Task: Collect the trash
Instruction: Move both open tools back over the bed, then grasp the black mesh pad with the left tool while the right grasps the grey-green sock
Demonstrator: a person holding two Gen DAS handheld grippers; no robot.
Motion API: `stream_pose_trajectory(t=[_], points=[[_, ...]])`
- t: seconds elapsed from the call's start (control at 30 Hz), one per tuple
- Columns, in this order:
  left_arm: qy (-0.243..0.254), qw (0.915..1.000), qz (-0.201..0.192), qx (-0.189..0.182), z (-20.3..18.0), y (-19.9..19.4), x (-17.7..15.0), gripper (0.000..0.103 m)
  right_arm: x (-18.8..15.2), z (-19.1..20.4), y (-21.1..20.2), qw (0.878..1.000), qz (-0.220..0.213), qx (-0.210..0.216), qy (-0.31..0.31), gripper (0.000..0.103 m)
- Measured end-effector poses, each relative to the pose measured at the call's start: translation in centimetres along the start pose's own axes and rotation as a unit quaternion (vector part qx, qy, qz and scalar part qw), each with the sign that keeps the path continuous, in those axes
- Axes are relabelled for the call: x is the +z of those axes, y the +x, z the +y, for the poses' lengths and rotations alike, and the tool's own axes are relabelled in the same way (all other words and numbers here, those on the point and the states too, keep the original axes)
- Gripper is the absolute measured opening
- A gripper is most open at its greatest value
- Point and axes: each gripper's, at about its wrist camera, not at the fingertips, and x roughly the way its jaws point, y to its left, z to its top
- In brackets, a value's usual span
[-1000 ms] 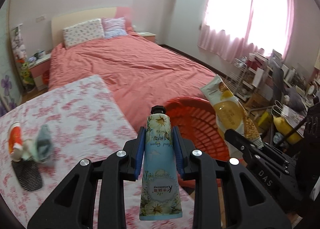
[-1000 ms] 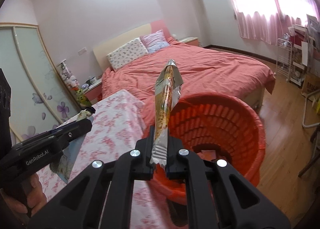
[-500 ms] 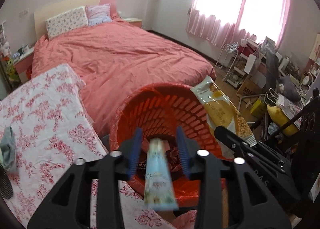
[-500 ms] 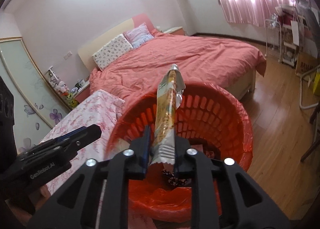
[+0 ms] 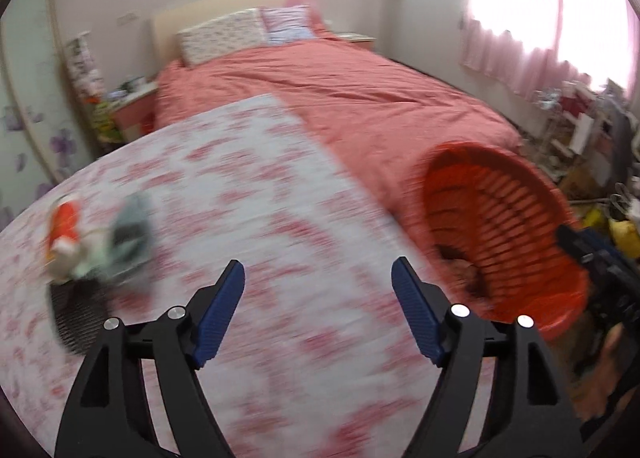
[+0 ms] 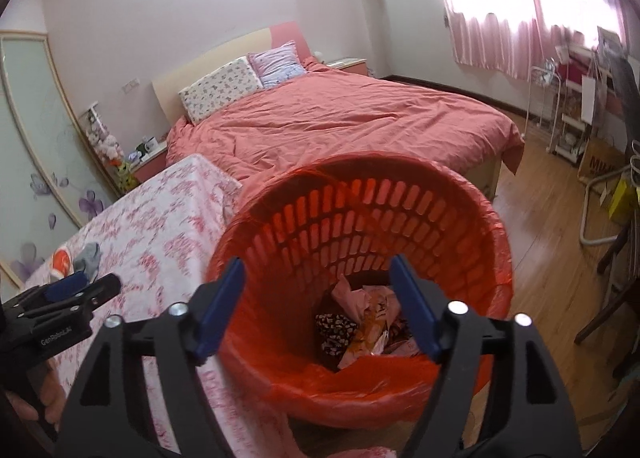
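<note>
The right gripper hangs over the bin at frame centre, jaws just opened wide with nothing between them; wrappers lie at the bin's bottom. The left gripper has likewise just spread its jaws, empty, and points at the floral table, the bin at its right edge. This looks like the end of a drop, both loads released. More trash sits at the blurred left of the table, so the next move calls for reaching there and closing on one piece.
</note>
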Motion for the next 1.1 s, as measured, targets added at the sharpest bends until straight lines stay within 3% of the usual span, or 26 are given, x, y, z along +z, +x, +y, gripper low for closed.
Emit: stream_pose_trajectory(t=[0.27,0.43,0.63,0.7,0.83,0.97,1.1], points=[[-0.065,0.9948,0.005,0.078,10.0,-2.0,-3.1,0.079,-1.7,6.1,-0.5,0.999,0.014,0.018,-0.049,0.081],[-0.118,0.9845,0.014,0.13,15.7,-2.2,-4.7,0.079,-2.8,9.7,-0.4,0.996,0.02,0.029,-0.076,0.083],[-0.167,0.9759,0.035,0.136,19.3,-0.8,-5.7,0.078,-3.6,12.9,-0.2,0.994,0.024,0.041,-0.094,0.085],[-0.175,0.9747,0.042,0.133,19.8,-0.3,-5.6,0.073,-3.8,13.8,-0.1,0.994,0.028,0.048,-0.096,0.085],[-0.183,0.9737,0.048,0.126,20.4,0.6,-5.3,0.052,-4.1,15.4,-0.1,0.992,0.034,0.055,-0.107,0.085],[-0.194,0.9734,0.042,0.114,21.3,0.4,-5.5,0.017,-4.4,17.1,0.1,0.99,0.038,0.063,-0.12,0.085],[-0.197,0.9724,0.044,0.117,23.2,-0.7,-7.0,0.012,-4.6,18.9,0.4,0.988,0.042,0.076,-0.131,0.085]])
